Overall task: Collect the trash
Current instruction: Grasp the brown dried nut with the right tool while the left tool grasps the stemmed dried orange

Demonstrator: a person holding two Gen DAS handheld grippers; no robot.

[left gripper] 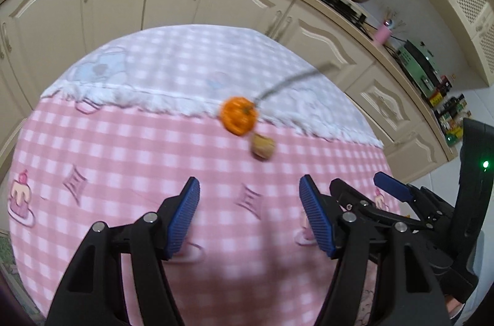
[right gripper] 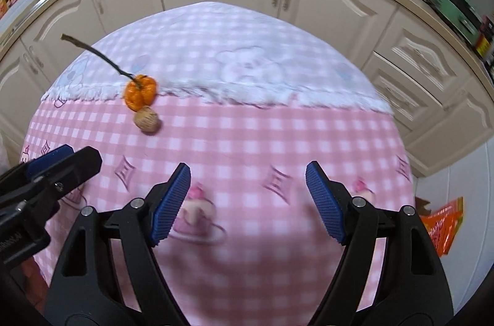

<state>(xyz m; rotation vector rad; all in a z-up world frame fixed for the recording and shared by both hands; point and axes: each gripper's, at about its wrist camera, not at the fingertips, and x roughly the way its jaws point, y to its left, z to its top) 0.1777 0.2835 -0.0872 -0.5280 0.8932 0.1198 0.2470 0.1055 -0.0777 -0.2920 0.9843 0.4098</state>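
Trash still on the bench (left gripper: pixel 92 140), nothing collected as far as I can see. Small orange pumpkin-shaped item (left gripper: pixel 238 116) with a long thin dry stem (left gripper: pixel 287 83) lies near the seam where the pink checked cloth (left gripper: pixel 123 159) meets a white fringed cloth (left gripper: pixel 173 63). Walnut-like shell piece (left gripper: pixel 262 147) sits right beside it, touching or nearly so; too blurred to say which. Both rest untouched on the cloth.

Left gripper (left gripper: pixel 249 215) hovers over the pink cloth, fingers spread, nothing between them; the pumpkin and nut lie ahead of it, a little to its right. Right gripper (right gripper: pixel 248 201) is also over the cloth with fingers spread and empty; from its camera the pumpkin (right gripper: pixel 140 92) and nut (right gripper: pixel 147 120) lie ahead and off to its left. The two grippers are side by side, each showing at the edge of the other's view.

No bin or bag on the bench. An orange plastic wrapper or bag (right gripper: pixel 441 224) lies down past the bench edge on the right; whether it is the collecting bag or more trash I cannot tell.

Judgement: task at its start or in approach. Left to do: grasp the pumpkin, grasp the nut, drop them somewhere.
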